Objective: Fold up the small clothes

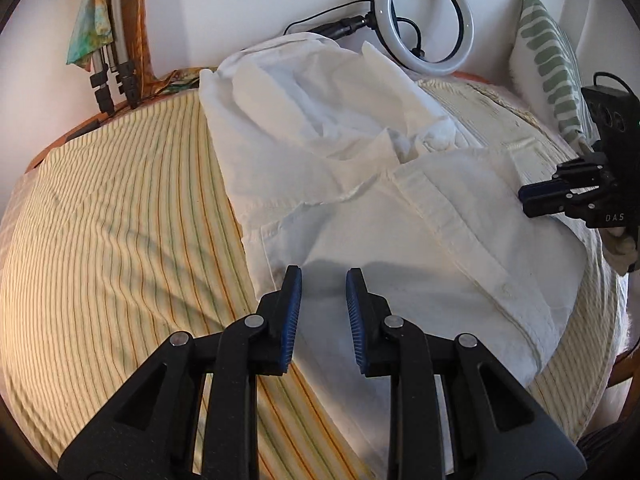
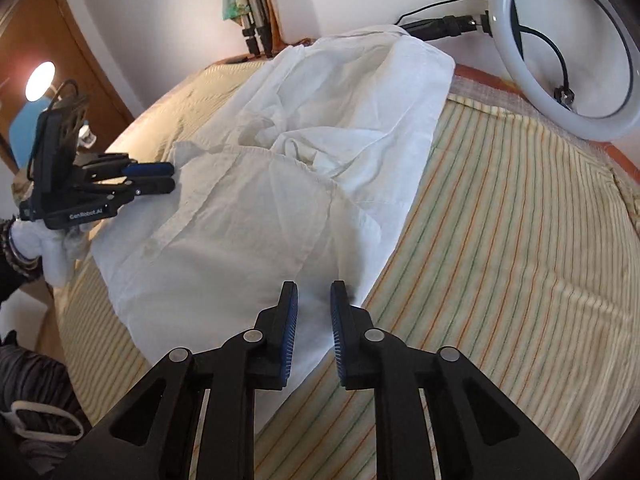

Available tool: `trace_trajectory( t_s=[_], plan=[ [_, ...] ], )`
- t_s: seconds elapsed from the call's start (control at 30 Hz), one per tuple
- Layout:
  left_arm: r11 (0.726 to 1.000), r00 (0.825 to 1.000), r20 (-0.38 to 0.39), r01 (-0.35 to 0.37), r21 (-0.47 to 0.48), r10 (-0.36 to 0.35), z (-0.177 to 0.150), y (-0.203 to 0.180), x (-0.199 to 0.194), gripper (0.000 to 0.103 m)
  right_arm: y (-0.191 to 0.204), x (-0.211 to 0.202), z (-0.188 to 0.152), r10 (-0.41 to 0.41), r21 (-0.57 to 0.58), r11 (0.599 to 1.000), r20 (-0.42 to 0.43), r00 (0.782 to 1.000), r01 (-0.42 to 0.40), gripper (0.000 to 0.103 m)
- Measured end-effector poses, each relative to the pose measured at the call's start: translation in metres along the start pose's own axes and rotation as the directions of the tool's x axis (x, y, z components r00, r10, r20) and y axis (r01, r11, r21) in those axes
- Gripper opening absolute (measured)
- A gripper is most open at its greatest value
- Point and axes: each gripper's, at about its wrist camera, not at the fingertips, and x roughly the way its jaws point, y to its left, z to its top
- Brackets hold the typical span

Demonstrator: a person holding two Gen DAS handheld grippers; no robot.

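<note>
White shirt [image 1: 400,216] on striped bed [image 1: 120,220] — both tools [image 1: 323,276] [image 2: 314,288] slightly open, empty.

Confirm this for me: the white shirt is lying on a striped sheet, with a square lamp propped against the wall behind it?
Not quite. The lamp is a ring, not square, as the left wrist view shows clearly. The rest holds: the white shirt lies on the striped sheet, and the lamp leans against the wall behind it.
</note>
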Motion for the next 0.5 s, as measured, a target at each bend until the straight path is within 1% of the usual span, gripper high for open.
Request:
trace_trajectory(
  t_s=[0.03,0.07,0.1,0.17,0.23,0.3,0.37,0.47,0.5],
  plan=[
    [1.000,1.000,-0.001,0.019,-0.012,-0.019,0.003,0.003,-0.003,0.023,0.002,-0.004,0.004,0.018,-0.005,1.000,0.003,1.000,-0.018,0.017],
    [0.999,0.999,0.015,0.037,-0.029,-0.037,0.007,0.008,-0.008,0.023,0.001,-0.010,0.007,0.038,-0.006,0.999,0.016,0.999,-0.038,0.017],
    [0.998,0.999,0.033,0.041,-0.039,-0.040,0.012,0.013,-0.012,0.023,-0.001,-0.016,0.011,0.051,-0.002,0.999,0.036,0.998,-0.051,0.019],
    [0.998,0.997,0.066,0.036,-0.046,-0.033,0.027,0.025,-0.019,0.023,-0.009,-0.026,0.023,0.016,0.001,1.000,0.084,0.996,-0.016,0.019],
    [0.998,0.997,0.076,0.029,-0.056,-0.025,0.043,0.036,-0.018,0.023,-0.018,-0.029,0.040,-0.017,0.016,1.000,0.109,0.994,0.016,0.019],
    [0.998,0.996,0.084,0.021,-0.051,-0.017,0.058,0.046,-0.013,0.023,-0.030,-0.025,0.059,-0.031,0.045,0.999,0.121,0.992,0.026,0.019],
    [0.999,0.996,0.087,0.005,-0.051,0.000,0.075,0.056,-0.002,0.023,-0.040,-0.021,0.070,-0.040,0.065,0.997,0.132,0.990,0.032,0.019],
    [0.997,0.997,0.082,0.011,-0.078,-0.005,0.094,0.072,0.017,0.023,-0.054,0.002,0.094,-0.044,0.104,0.994,0.127,0.991,0.031,0.019],
    [0.997,0.997,0.073,0.007,-0.083,-0.001,0.099,0.076,0.025,0.023,-0.057,0.011,0.101,-0.056,0.108,0.993,0.119,0.991,0.043,0.019]
  ],
)
